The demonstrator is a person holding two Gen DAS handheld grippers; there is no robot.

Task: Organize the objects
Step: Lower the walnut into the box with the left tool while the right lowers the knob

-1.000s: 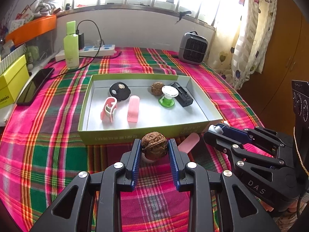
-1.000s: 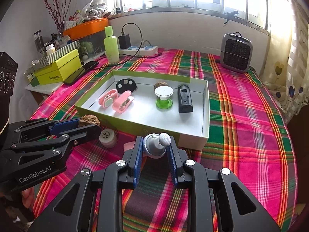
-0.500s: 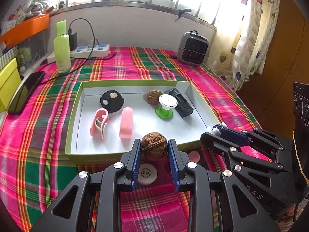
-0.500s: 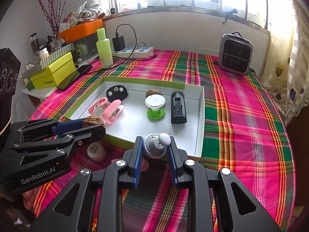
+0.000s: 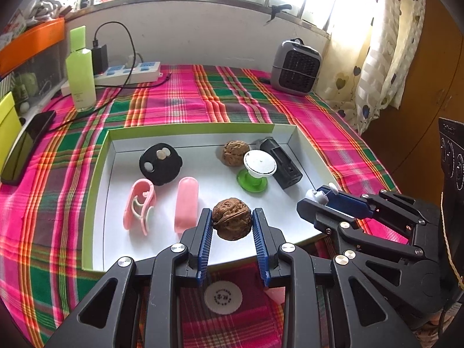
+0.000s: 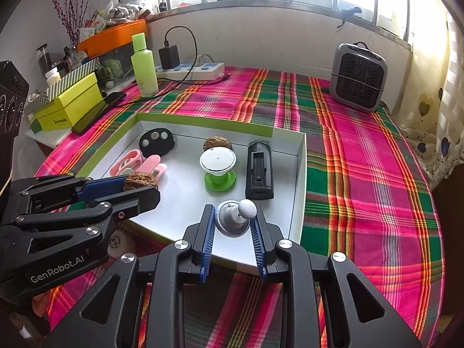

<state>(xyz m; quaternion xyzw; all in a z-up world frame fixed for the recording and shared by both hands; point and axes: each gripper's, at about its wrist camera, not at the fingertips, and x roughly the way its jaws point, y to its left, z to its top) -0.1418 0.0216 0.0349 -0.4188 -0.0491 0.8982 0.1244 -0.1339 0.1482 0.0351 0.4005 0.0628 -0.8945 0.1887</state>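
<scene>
Home room: heart-print curtain (image 5: 374,58), plaid tablecloth (image 6: 362,150).

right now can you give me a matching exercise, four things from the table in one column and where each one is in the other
Things:
1. held walnut
2. grey knob
3. green bottle
4. white disc

Places:
A. on the cloth outside the box, near side
B. between the pads of the right hand-held gripper
C. standing by the power strip
D. between the pads of the left hand-held gripper

Pairs: 1-D, 2-B, 3-C, 4-A
</scene>
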